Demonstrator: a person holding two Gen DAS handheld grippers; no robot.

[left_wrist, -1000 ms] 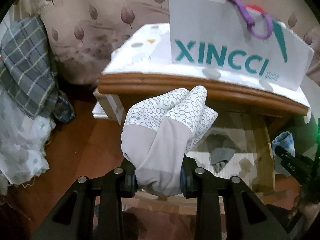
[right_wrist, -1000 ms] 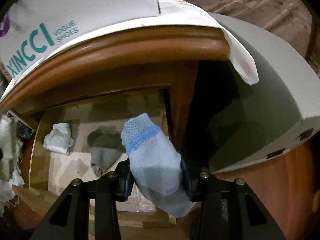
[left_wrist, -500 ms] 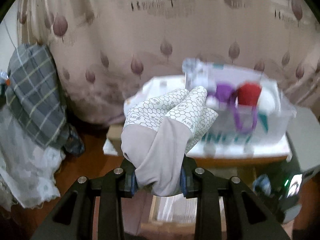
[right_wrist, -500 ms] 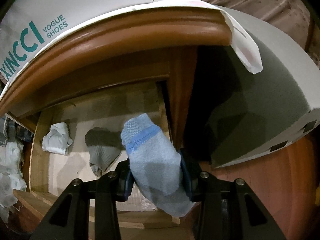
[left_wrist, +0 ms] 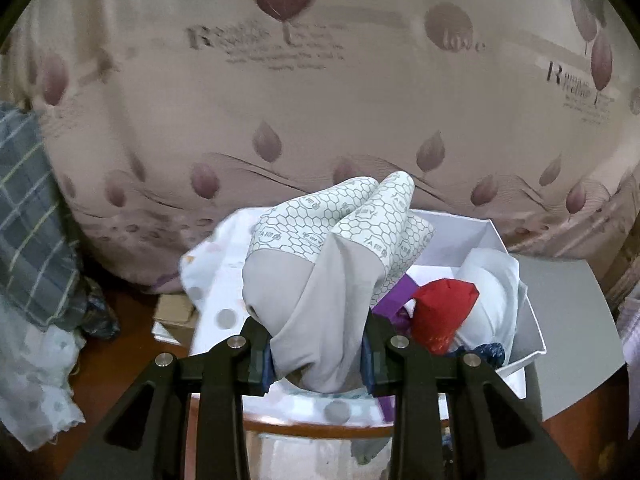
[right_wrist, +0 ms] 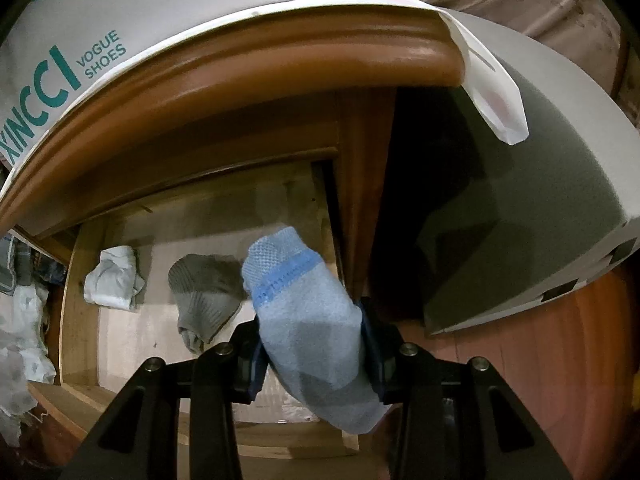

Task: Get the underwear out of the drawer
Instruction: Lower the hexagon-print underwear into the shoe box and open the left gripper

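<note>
- The left gripper (left_wrist: 316, 354) is clamped on a rolled grey garment (left_wrist: 316, 292) with a white honeycomb-printed band; the roll sticks up from between the pads, clear of any surface.
- Behind and to the right of that roll, an open white box (left_wrist: 486, 236) stands on the top of a wooden nightstand (left_wrist: 320, 430), which is covered by a dotted white cloth (left_wrist: 218, 268).
- In the box lie a red bundle (left_wrist: 444, 312), a purple piece (left_wrist: 394, 300), a pale white garment (left_wrist: 494, 296) and a dark blue patterned piece (left_wrist: 490, 354), all packed against one another toward the box's right side.
- A leaf-printed curtain (left_wrist: 320, 100) fills the background; a grey plaid cloth (left_wrist: 28, 240) hangs at the left edge.
- The right gripper (right_wrist: 316, 352) is pinching a light blue rolled garment (right_wrist: 308, 320) with a darker blue band, held above the open drawer (right_wrist: 80, 300).
- On the drawer's floor lie a white bundle (right_wrist: 112, 278) near the left wall and a grey bundle (right_wrist: 204, 292) near the middle, apart from each other.
- Above the drawer runs the nightstand's rounded wooden edge, and on it the box side reads "XINCCI VOGUE SHOES".
- A grey panel (right_wrist: 520, 208) stands just right of the nightstand.
</note>
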